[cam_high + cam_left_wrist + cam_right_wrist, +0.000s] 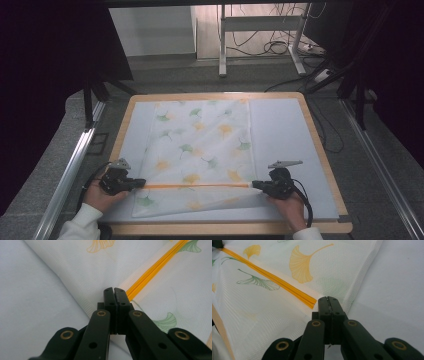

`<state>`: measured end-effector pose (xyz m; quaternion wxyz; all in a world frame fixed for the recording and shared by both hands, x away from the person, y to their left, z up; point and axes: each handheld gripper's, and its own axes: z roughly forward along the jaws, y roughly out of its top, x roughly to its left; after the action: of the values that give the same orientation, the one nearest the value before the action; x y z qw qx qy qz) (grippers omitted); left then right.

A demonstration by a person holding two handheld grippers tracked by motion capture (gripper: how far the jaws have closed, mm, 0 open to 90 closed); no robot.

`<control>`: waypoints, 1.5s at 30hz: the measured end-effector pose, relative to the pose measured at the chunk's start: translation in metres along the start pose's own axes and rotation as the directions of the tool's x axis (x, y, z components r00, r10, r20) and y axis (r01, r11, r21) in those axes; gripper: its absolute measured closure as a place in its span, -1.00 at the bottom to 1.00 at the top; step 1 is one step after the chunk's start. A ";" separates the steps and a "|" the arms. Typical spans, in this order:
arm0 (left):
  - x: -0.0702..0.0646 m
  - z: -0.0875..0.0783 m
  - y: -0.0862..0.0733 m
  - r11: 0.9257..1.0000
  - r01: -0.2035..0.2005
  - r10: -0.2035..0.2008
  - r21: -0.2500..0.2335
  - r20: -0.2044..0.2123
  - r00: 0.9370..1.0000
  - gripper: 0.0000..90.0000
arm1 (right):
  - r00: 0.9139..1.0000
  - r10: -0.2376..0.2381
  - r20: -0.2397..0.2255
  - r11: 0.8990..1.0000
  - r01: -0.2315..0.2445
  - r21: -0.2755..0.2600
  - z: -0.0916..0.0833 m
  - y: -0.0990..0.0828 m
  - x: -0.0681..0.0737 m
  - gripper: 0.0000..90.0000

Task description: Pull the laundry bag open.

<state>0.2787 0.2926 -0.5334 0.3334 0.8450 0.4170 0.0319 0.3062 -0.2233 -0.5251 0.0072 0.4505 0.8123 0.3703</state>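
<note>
Ginkgo-print cloth (200,150) lies along the table's (320,150) middle, its near hem with the orange stripe (195,185) lifted taut: left gripper (131,184) clamps one end, right gripper (260,186) the other. Judging by this, folding has barely begun.

Left gripper (141,183) low at the near left, fingers (110,298) pressed together and aimed inward. Right gripper (255,185) opposite (equally low), fingers (335,306) likewise closed, pointing back at it. Both hands (100,197) wrapped behind, sleeves white.
</note>
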 end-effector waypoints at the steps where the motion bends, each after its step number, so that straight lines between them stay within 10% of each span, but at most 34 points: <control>1: 0.000 -0.001 -0.001 1.000 -0.001 0.001 -0.003 0.003 1.000 1.00 | 1.000 0.000 0.000 1.000 0.000 0.000 0.000 0.000 0.000 0.99; 31: -0.008 -0.002 -0.003 0.996 -0.025 0.022 -0.082 -0.035 0.999 0.90 | 0.998 -0.053 0.026 0.999 0.053 -0.006 -0.001 0.000 0.004 0.98; 38: -0.009 -0.014 0.001 0.973 0.013 -0.037 -0.231 -0.097 0.995 0.53 | 0.995 -0.098 0.024 0.985 0.101 -0.137 -0.022 0.003 0.005 0.86; 45: -0.015 -0.014 0.009 0.958 -0.020 -0.028 -0.286 -0.164 0.986 0.28 | 0.989 -0.137 0.048 0.979 0.142 -0.149 -0.024 0.002 0.005 0.57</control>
<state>0.2703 0.2854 -0.5136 0.4165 0.7811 0.4361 0.1620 0.2968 -0.2336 -0.5045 0.0828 0.3975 0.8110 0.4212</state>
